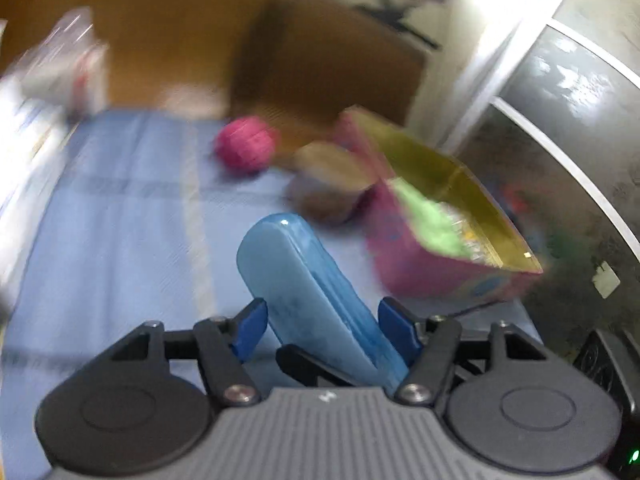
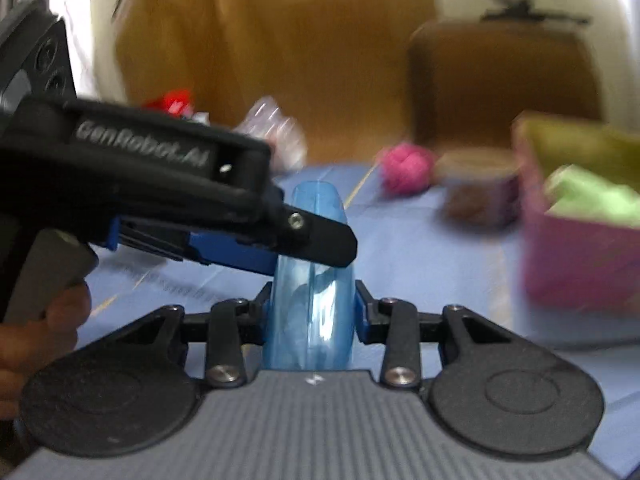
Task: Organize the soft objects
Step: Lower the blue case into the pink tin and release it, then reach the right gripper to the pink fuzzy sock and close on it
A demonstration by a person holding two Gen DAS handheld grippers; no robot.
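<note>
A long translucent blue soft object [image 1: 304, 292] is held above the blue cloth. My left gripper [image 1: 324, 320] stands around it, its jaws close on both sides. My right gripper [image 2: 312, 304] is shut on the same blue object [image 2: 312, 280], pads pressed to its sides. The left gripper [image 2: 304, 240] crosses in from the left in the right wrist view. A pink box [image 1: 432, 264] with green soft stuff [image 1: 428, 220] inside stands at the right. A pink yarn ball [image 1: 244, 144] and a brown soft item [image 1: 332, 184] lie beyond.
A blue cloth [image 1: 120, 220] covers the table. A brown chair back [image 1: 328, 56] stands behind it. Clear plastic clutter [image 1: 64, 64] lies at the far left. A window frame [image 1: 568, 92] is at the right. Both views are motion-blurred.
</note>
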